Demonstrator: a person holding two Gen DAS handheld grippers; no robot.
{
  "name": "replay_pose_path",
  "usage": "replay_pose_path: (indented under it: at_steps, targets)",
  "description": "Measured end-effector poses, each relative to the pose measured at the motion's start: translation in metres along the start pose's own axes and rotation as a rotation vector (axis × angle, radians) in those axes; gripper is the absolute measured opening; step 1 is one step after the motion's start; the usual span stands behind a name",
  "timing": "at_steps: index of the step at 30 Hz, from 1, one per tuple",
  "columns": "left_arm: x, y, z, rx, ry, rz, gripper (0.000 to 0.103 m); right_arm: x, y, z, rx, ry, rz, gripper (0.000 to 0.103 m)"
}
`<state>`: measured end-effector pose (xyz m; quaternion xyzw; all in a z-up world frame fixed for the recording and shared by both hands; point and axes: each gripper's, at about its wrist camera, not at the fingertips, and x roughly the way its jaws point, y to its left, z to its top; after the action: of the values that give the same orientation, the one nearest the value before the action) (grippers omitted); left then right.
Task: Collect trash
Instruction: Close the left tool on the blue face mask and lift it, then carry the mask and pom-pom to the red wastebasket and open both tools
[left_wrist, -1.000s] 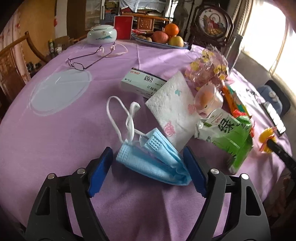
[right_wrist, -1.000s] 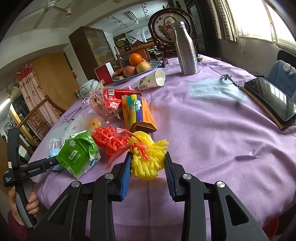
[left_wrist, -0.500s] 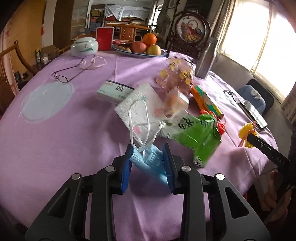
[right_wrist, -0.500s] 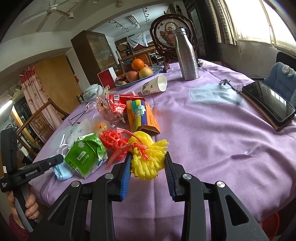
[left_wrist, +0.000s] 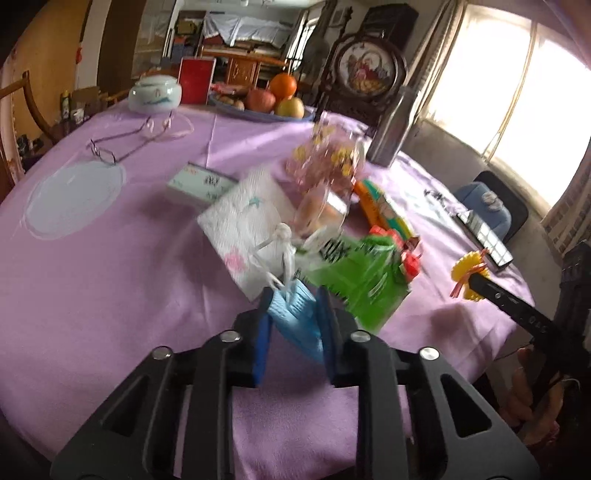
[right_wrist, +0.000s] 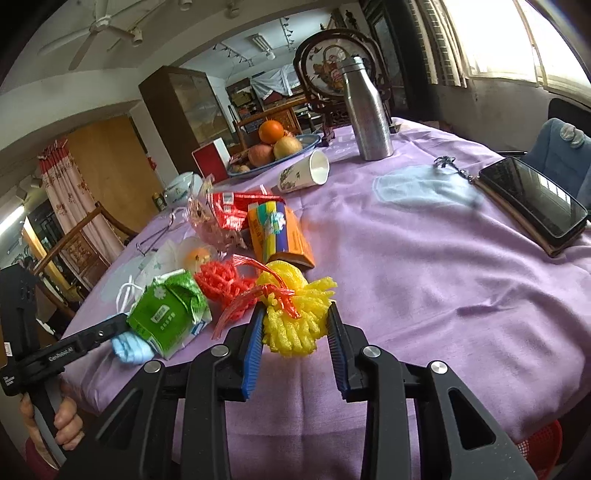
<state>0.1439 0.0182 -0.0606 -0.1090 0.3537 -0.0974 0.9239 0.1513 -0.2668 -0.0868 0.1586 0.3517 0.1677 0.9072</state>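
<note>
1. Two grippers are over a round table with a purple cloth (right_wrist: 424, 266), and each one holds a piece of trash.
2. The left gripper (left_wrist: 293, 306) has just been closing, and its blue pads now press on a folded blue face mask (left_wrist: 295, 317). The white ear loops (left_wrist: 282, 251) of the mask stand up in front of the jaws.
3. In the right wrist view the mask (right_wrist: 129, 345) shows as a blue lump at the near left edge of the table, just beside a green carton (right_wrist: 166, 317).
4. The right gripper (right_wrist: 295, 328) stands narrow, with its pads pressed on a yellow foam net (right_wrist: 293, 317) that has a red strip tied around it.
5. Just beyond the yellow net lies a red foam net (right_wrist: 218, 282), and behind it an orange box (right_wrist: 277, 232) lies flat.
6. Farther left is a white napkin (left_wrist: 243, 221) with a printed pattern, and the green carton (left_wrist: 358, 280) touches its right side.
7. At the far side stand a steel bottle (right_wrist: 365, 114) and a plate of fruit (right_wrist: 275, 142). A paper cup (right_wrist: 304, 173) lies on its side near them.
8. A phone (right_wrist: 535, 203) lies at the right edge of the table.
9. A hand (right_wrist: 55, 417) holds the grip of the left tool at the lower left.
</note>
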Motion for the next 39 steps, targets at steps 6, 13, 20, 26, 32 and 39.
replay_pose_path:
  at_steps: [6,13,20,26,32,39]
  targets:
    - [-0.032,-0.004,0.010,0.022,-0.073,0.023,0.020,-0.019,0.002,0.003,0.000,-0.046,0.012,0.031]
    - [-0.058,-0.032,0.012,0.094,-0.120,0.008,0.020,-0.056,0.001,0.003,-0.003,-0.112,0.007,0.031]
    - [-0.067,-0.077,0.004,0.166,-0.126,-0.080,0.020,-0.107,-0.022,-0.015,0.014,-0.166,-0.053,0.031]
    - [-0.059,-0.136,-0.018,0.264,-0.101,-0.192,0.020,-0.157,-0.068,-0.049,0.060,-0.188,-0.174,0.031]
    - [-0.033,-0.205,-0.047,0.367,-0.019,-0.324,0.020,-0.183,-0.152,-0.102,0.206,-0.131,-0.336,0.031]
    - [0.014,-0.268,-0.081,0.468,0.102,-0.410,0.020,-0.160,-0.265,-0.172,0.422,0.032,-0.494,0.032]
